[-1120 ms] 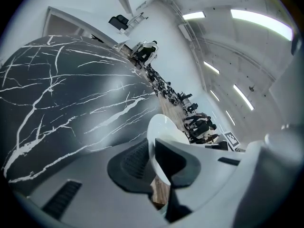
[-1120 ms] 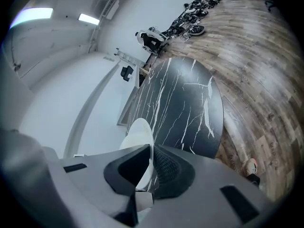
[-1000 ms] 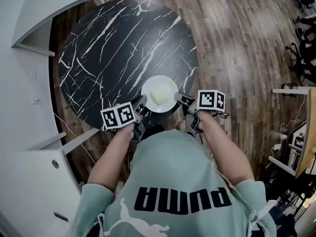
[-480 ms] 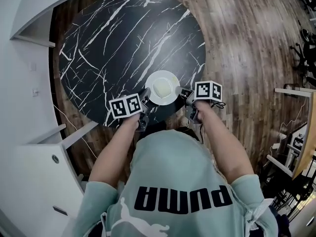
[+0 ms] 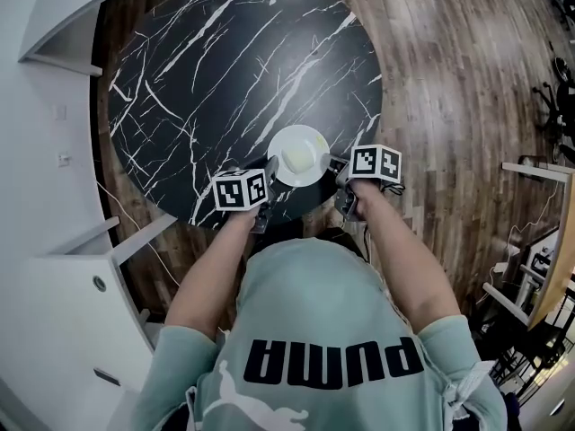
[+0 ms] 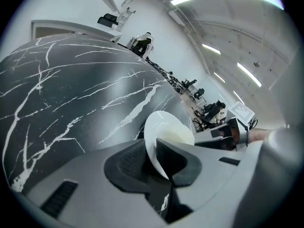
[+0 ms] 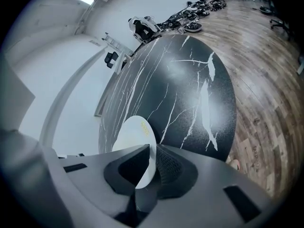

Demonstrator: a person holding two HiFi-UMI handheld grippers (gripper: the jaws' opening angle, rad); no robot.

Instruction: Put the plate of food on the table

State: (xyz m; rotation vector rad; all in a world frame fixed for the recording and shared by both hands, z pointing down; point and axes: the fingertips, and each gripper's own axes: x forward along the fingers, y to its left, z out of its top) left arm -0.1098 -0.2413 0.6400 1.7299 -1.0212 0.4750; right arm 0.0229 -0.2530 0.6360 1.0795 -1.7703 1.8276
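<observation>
We note the left tool (image 5: 269,169) clamped on the plate's (image 5: 314,140) left rim and the right tool (image 5: 335,166) on its right. Plate with pale food (image 5: 296,158) over the surface's (image 5: 207,70) near edge; contact unclear.

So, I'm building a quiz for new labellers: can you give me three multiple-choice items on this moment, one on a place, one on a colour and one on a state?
1. Where is the plate relative to the table?
A by its near edge
B at its centre
C at its far edge

2. What colour is the table top?
A plain white
B black with white veins
C brown wood

3. What grips the plate?
A one gripper only
B neither gripper
C both grippers

Answers:
1 A: the head view shows it just in front of the person.
2 B: dark marble with pale streaks.
3 C: the left gripper and right gripper each clamp a rim between their fingers.
</observation>
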